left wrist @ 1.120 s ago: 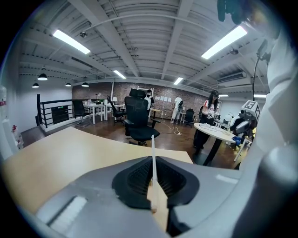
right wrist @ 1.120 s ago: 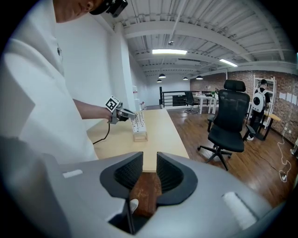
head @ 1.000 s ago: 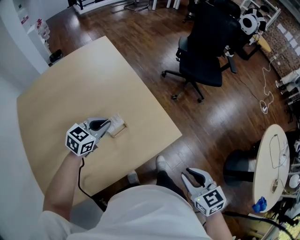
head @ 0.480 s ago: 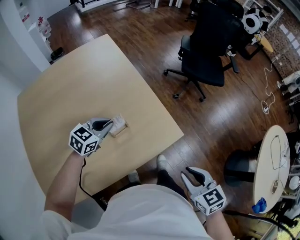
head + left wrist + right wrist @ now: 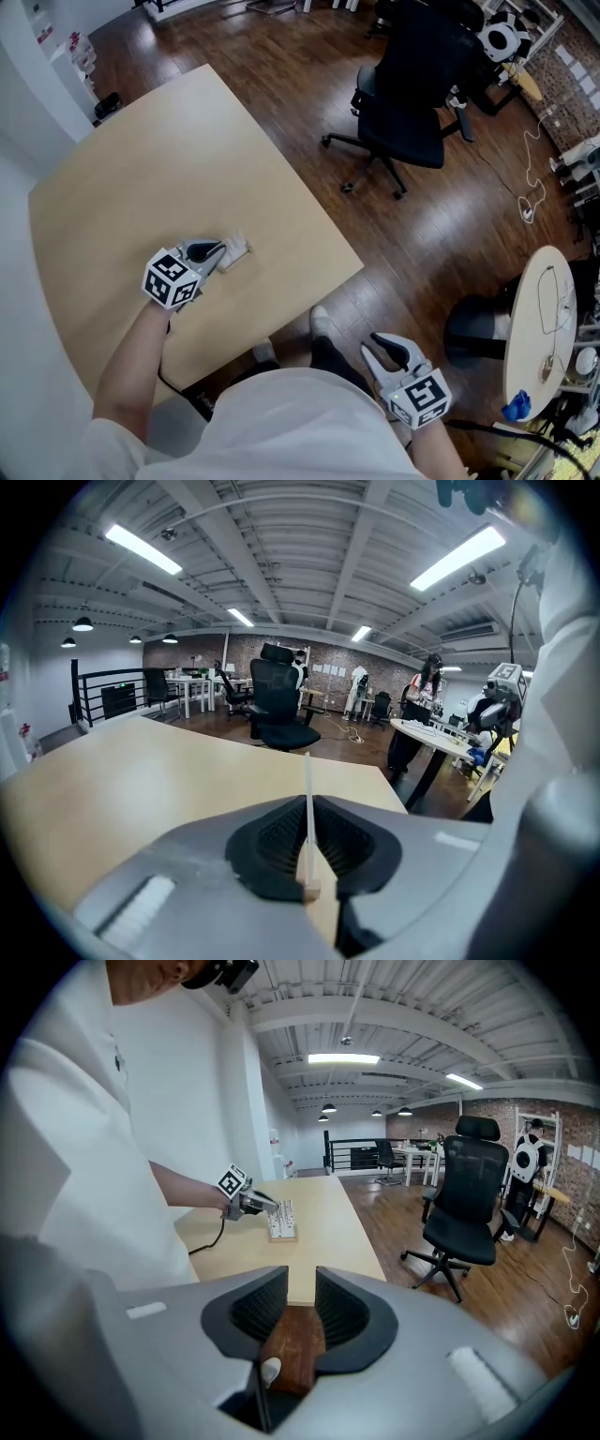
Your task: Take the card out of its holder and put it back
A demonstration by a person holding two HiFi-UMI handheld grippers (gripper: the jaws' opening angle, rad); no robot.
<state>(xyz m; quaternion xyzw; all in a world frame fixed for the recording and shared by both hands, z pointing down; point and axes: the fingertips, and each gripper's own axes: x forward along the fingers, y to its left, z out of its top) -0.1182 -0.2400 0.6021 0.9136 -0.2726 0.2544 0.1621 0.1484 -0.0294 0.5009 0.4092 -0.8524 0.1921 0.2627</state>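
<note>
One thin card sits clenched in our left tongs, at its holder on the bench. We judge it light and bendable, best pinched flat near its edge; our right tongs hang released.

I see a dark wooden floor under a pale wood table, with a black office chair standing just off its far side. A round white table sits at the right, and long strip lights cross the ribbed ceiling.
</note>
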